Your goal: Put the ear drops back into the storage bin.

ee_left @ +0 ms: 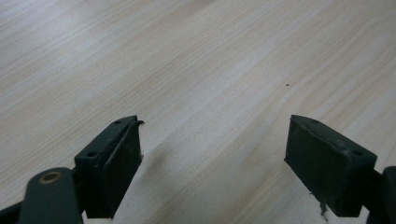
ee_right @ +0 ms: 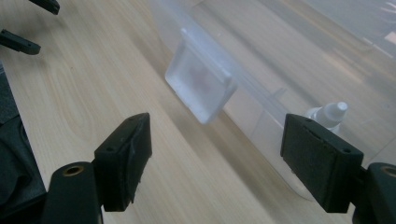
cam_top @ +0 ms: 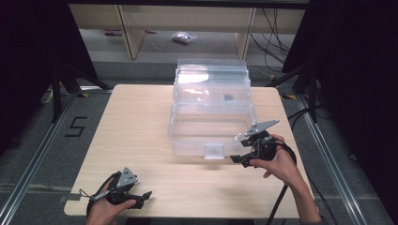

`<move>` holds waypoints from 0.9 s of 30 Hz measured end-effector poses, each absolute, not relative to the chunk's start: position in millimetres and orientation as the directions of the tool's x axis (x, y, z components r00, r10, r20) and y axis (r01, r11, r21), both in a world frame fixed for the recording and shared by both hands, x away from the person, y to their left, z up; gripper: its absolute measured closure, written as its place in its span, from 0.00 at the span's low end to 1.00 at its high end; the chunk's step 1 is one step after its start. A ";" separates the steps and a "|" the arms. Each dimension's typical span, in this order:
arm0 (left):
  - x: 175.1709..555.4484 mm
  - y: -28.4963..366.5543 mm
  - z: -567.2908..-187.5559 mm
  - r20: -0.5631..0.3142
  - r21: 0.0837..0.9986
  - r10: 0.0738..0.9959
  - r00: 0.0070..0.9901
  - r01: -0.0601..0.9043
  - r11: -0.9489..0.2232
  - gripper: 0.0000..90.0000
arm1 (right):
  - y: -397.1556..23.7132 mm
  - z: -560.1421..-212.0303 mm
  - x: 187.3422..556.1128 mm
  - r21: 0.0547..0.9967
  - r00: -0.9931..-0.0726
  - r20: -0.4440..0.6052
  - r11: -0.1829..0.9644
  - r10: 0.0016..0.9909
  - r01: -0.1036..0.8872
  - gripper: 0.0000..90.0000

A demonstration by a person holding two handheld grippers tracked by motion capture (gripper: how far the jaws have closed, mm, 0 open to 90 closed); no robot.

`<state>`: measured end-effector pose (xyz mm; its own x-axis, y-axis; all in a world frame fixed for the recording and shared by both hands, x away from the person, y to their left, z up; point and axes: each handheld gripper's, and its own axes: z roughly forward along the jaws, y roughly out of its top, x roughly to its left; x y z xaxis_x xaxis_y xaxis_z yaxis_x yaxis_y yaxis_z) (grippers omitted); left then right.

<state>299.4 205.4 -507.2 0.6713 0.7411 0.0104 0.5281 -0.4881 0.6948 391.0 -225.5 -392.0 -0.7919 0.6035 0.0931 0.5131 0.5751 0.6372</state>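
The left claw point(ee_left: 212, 158) rises from the bottom edge with its two black jaws spread wide apart, nothing between them. Beneath lies the pale, light-wood-grained worktop point(ee_left: 196, 70), bearing one tiny dark speck point(ee_left: 286, 85).

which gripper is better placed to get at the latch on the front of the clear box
Right. The right gripper sits open just beside the latch on the clear box, and its own view shows that latch close ahead. The left gripper, also open, hovers over bare table near the front edge.
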 end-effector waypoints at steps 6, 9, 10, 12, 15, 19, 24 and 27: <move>299.8 208.0 -505.2 0.030 0.671 0.719 0.694 0.519 -0.529 0.20 | -226.7 -395.2 386.9 0.645 -0.791 0.081 0.573 0.607 0.505 0.27; 299.1 205.3 -507.1 0.007 0.696 0.742 0.671 0.529 -0.485 0.20 | -225.4 -396.1 382.5 0.651 -0.788 0.085 0.564 0.610 0.508 0.25; 299.3 206.7 -505.7 0.020 0.687 0.729 0.684 0.520 -0.507 0.20 | -225.4 -398.8 383.3 0.675 -0.794 0.061 0.561 0.604 0.479 0.25; 299.0 205.6 -506.6 0.012 0.697 0.742 0.670 0.526 -0.487 0.20 | -224.3 -400.2 380.5 0.685 -0.793 0.067 0.550 0.605 0.478 0.24; 299.7 208.1 -504.8 0.031 0.672 0.719 0.694 0.518 -0.529 0.20 | -224.5 -400.6 376.5 0.670 -0.791 0.074 0.557 0.608 0.491 0.22; 299.1 205.9 -506.3 0.016 0.695 0.738 0.674 0.523 -0.494 0.20 | -223.8 -404.7 372.3 0.681 -0.793 0.070 0.552 0.605 0.482 0.22; 299.5 208.3 -504.1 0.035 0.673 0.717 0.696 0.514 -0.532 0.20 | -222.5 -412.4 368.4 0.689 -0.794 0.072 0.546 0.604 0.478 0.22; 298.6 205.8 -505.7 0.010 0.693 0.739 0.674 0.528 -0.491 0.20 | -220.9 -419.7 365.8 0.681 -0.789 0.082 0.544 0.608 0.490 0.22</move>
